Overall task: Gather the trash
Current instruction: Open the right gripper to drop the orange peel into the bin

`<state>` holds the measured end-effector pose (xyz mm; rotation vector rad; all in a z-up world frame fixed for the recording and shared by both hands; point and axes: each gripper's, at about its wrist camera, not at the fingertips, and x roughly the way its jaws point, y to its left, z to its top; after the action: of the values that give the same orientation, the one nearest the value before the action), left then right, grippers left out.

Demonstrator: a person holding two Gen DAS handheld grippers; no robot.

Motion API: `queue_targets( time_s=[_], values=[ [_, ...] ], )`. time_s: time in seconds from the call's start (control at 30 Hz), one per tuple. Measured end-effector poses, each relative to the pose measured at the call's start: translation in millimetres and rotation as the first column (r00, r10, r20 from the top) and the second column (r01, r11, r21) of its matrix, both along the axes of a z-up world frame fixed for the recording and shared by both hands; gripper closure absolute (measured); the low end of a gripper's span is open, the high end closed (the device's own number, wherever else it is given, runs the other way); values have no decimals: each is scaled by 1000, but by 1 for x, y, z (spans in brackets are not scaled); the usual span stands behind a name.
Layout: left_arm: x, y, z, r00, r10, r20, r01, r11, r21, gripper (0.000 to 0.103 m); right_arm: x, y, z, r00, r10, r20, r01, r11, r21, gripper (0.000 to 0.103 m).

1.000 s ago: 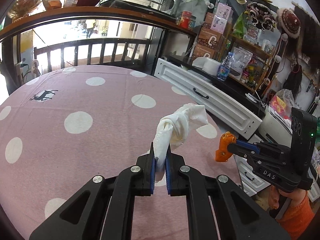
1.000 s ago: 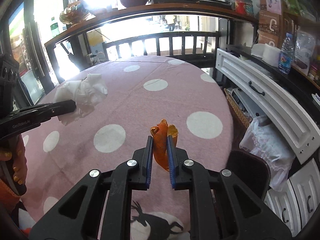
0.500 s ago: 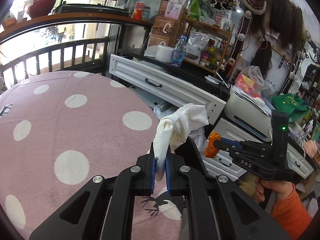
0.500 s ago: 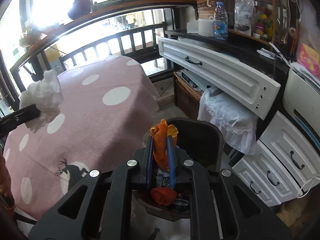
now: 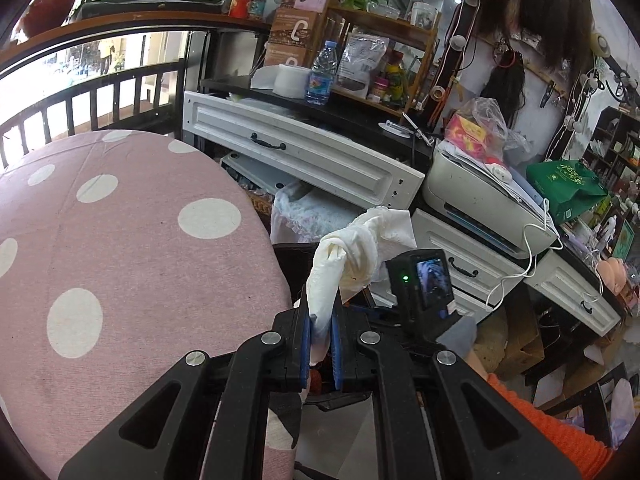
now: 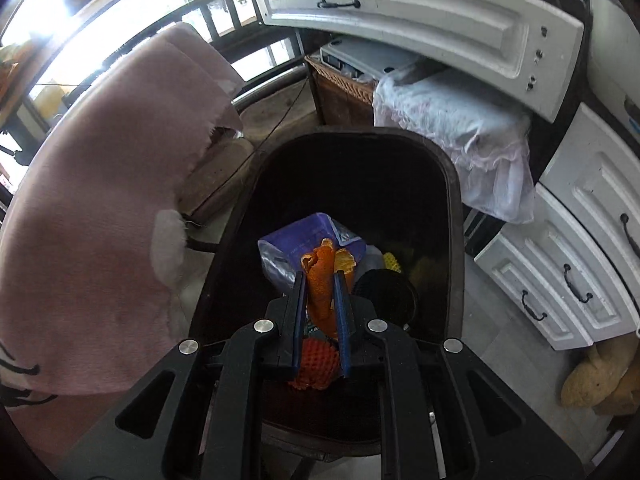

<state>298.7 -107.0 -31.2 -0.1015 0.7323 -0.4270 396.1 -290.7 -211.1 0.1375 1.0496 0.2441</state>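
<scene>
The right tongs (image 6: pixel 319 294), clenched on curled orange peel (image 6: pixel 320 280) above the dark bin (image 6: pixel 452 200), needed only release, while the left tongs (image 5: pixel 320 328) gripped crumpled white tissue (image 5: pixel 360 240).

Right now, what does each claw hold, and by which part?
Left claw: crumpled white tissue, pinched at its lower end. Right claw: orange peel, clamped around its middle.

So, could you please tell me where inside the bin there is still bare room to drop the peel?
The far half of the bin, behind the purple wrapper, looks dark and bare, as does its left wall. The near right is crowded: yellow netting and a black round object. The right gripper holds the orange peel above this.
</scene>
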Motion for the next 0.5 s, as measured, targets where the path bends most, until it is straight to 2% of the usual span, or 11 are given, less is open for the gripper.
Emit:
queue_targets(
  time_s=[0.13, 0.2, 0.27, 0.33, 0.5],
  values=[
    [2, -8, -4, 1000, -17, -10, 17, 1000, 13, 94, 13, -3, -21, 999, -33, -43, 35, 999, 40, 88],
    [4, -12, -6, 1000, -23, -16, 23, 1000, 16, 94, 14, -3, -26, 998, -45, -49, 47, 998, 40, 83],
    [4, -15, -8, 999, -30, -19, 31, 999, 18, 94, 15, -3, -28, 997, -58, -52, 60, 998, 38, 67],
    [5, -18, -9, 999, -37, -23, 37, 999, 21, 94, 12, -5, -27, 997, -63, -37, 64, 997, 32, 57],
    [11, -25, -16, 998, -47, -41, 48, 998, 28, 94, 1, -14, -20, 996, -89, -25, 90, 995, 32, 57]
  ],
)
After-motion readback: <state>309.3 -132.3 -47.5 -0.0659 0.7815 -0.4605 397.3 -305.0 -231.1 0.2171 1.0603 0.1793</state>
